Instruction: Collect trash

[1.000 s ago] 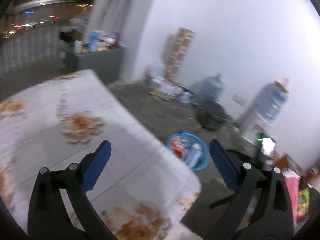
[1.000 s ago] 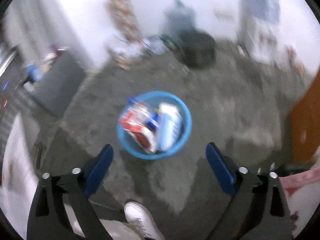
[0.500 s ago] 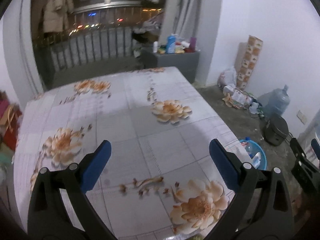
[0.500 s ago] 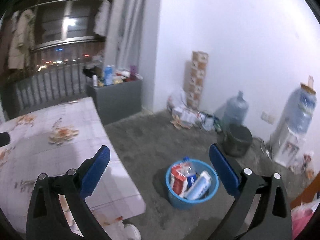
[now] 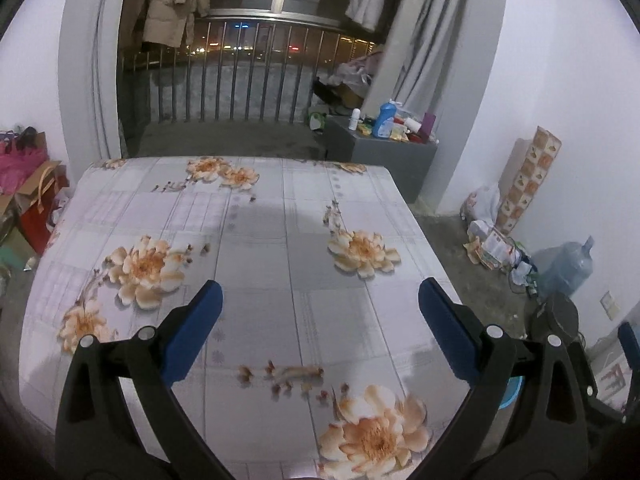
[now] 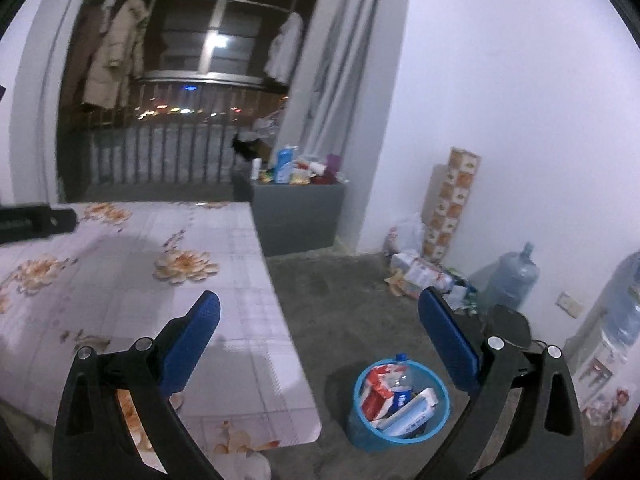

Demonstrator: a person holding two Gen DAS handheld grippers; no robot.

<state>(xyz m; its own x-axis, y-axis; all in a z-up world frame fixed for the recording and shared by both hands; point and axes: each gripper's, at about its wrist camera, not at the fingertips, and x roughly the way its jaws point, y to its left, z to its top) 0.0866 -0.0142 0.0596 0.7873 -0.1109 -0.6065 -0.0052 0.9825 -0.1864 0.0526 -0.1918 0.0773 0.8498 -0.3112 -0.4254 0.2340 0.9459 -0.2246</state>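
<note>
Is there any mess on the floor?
Yes. A heap of wrappers and bags lies loose on the floor by the wall, not in the blue trash basket, which already holds cartons and bottles.

The left gripper (image 5: 318, 312) has its jaws spread wide, the blue pads (image 5: 192, 334) well apart with nothing between them; its black arms frame the lower part of the left wrist view. The right gripper (image 6: 318, 314) likewise has its jaws wide apart and holds nothing, blue pads (image 6: 188, 350) angled inward. In the right wrist view, a black part of the left gripper shows at the left edge.
</note>
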